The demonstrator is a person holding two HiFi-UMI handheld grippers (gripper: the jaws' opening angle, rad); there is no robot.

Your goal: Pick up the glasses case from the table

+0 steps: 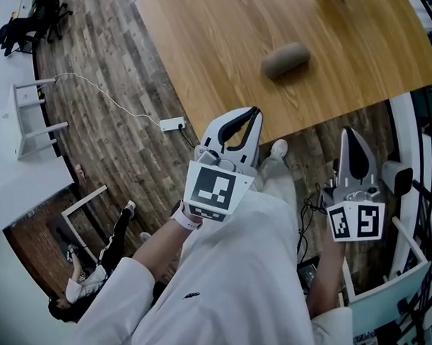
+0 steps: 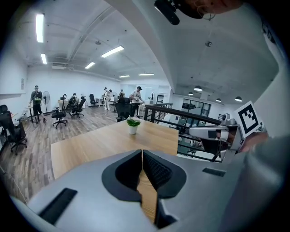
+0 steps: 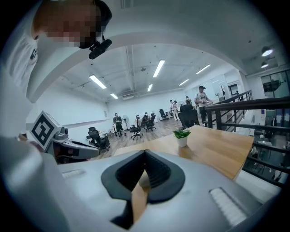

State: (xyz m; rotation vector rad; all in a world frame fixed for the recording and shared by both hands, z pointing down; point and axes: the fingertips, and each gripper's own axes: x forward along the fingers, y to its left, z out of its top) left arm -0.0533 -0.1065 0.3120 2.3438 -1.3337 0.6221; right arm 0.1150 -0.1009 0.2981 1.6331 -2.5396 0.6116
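The glasses case (image 1: 286,60), a rounded grey-brown pouch, lies on the wooden table (image 1: 219,55) toward its near right part. Both grippers hang short of the table's near edge, apart from the case. My left gripper (image 1: 255,114) is shut and empty, its tips level with the table edge, below and left of the case. In the left gripper view the left gripper (image 2: 142,152) has its jaws meeting over the tabletop. My right gripper (image 1: 348,132) is also shut and empty, off the table's near right corner. A rounded beige shape (image 3: 143,180) shows through the right gripper's (image 3: 145,152) jaw gap, perhaps the case.
A small potted plant (image 2: 132,126) stands at the table's far end. A power strip (image 1: 172,124) with a white cable lies on the wood floor left of the table. A person (image 1: 85,279) sits on the floor at lower left. A railing (image 3: 253,106) runs along the right.
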